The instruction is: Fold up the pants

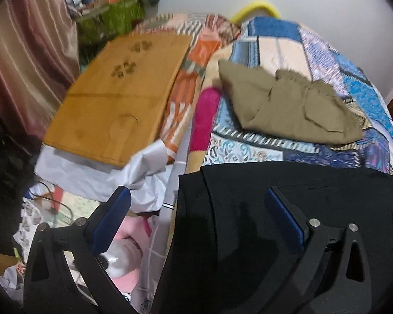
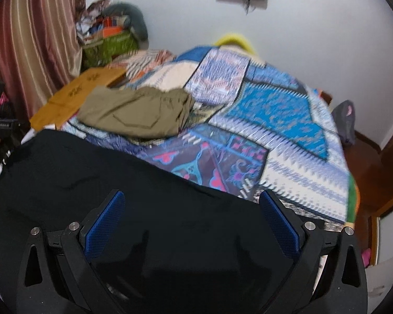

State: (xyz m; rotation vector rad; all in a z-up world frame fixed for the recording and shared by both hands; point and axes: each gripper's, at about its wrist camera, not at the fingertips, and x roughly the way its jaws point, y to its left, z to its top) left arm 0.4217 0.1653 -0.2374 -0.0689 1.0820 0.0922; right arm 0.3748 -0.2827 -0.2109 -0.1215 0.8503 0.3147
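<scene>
Left tongs (image 1: pixel 196 219) spread wide, gripping nothing, poised above the left edge of the black pants (image 1: pixel 288 209). Right tongs (image 2: pixel 194 225) likewise spread and empty, over the same dark cloth. Black pants lying flat on the near edge of the bed, on the patchwork quilt (image 2: pixel 288 136); apparently already doubled once, judging by a layered edge showing near the left side. Long axis seemingly running left to right across the bed edge, though waistband and hems cannot be told apart. Probably midway: further folds and smoothing left. Farther back, olive-khaki pants (image 1: pixel 288 110) resting loosely bundled, looking only roughly folded. Beside them, bamboo lap tray (image 1: pixel 118 91).
</scene>
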